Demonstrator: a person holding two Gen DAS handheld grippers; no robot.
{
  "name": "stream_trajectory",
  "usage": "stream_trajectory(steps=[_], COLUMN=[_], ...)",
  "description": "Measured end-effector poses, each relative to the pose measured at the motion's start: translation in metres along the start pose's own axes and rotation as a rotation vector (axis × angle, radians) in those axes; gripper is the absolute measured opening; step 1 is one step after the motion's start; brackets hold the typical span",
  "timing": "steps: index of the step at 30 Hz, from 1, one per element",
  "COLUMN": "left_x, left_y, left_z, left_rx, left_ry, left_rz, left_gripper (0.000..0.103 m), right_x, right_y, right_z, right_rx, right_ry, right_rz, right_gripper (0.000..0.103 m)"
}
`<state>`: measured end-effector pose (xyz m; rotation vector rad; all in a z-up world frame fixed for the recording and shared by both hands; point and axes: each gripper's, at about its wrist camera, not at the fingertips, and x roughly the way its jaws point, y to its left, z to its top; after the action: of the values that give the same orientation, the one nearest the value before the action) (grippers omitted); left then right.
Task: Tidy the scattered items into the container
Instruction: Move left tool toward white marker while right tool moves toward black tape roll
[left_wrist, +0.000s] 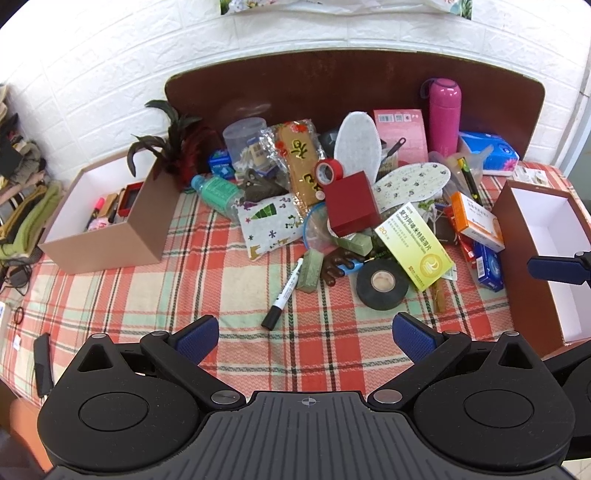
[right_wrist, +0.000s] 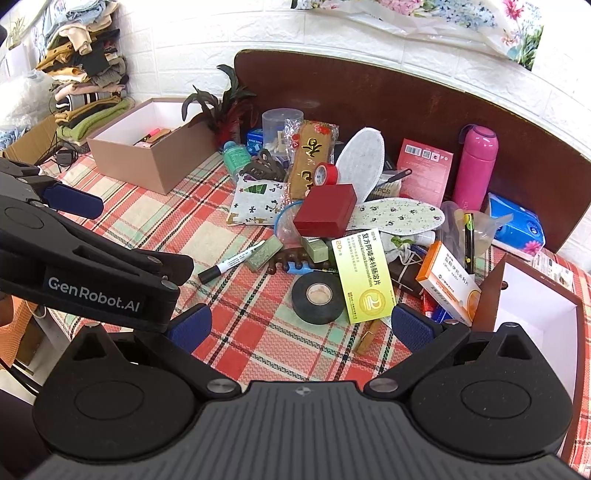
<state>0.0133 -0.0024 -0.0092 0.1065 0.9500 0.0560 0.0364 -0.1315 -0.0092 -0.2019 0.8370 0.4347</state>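
White brick wall stands behind the worktop (left_wrist: 192, 258), which wears a red, green and cream checked cloth. A dark brown board leans along the back edge.

A big heap of small things sits in the middle of the worktop. On top is a dark red square box (left_wrist: 351, 208), with a small roll of red tape (left_wrist: 328, 171) just behind it. A yellow-green medicine box (left_wrist: 415, 247) leans at the front of the heap, touching a fat roll of black tape (left_wrist: 382, 282). A white marker pen with a black cap (left_wrist: 283, 295) lies alone on the cloth, nearer the front edge. A tall pink bottle (left_wrist: 445, 114) stands by the back edge.

An open tan cardboard box (left_wrist: 99, 221) sits at the left edge, with pens and what may be a little case inside. An open brown box with white inside (left_wrist: 546, 258) sits at the right edge.

The left gripper (left_wrist: 306, 336) hangs over the front of the cloth, jaws spread wide, holding nothing. The right gripper (right_wrist: 299, 325) hangs near the black tape, jaws also wide apart and bare.
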Motion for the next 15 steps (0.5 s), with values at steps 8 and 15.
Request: stream_trajectory(steps=[8, 15], left_x=[0.0072, 0.0102], left_y=[-0.0035, -0.0051], left_z=[0.0047, 0.0071], left_rx=[0.001, 0.002], left_ry=[0.013, 0.023], left_rz=[-0.006, -0.005], left_gripper=[0.103, 0.103], right_x=[0.0035, 0.0068], right_y=[-0.0056, -0.0096], right_z=[0.0004, 0.0022], right_rx=[0.002, 0.002], right_ry=[0.009, 0.017], right_rz=[0.003, 0.009], right_gripper=[0.103, 0.103])
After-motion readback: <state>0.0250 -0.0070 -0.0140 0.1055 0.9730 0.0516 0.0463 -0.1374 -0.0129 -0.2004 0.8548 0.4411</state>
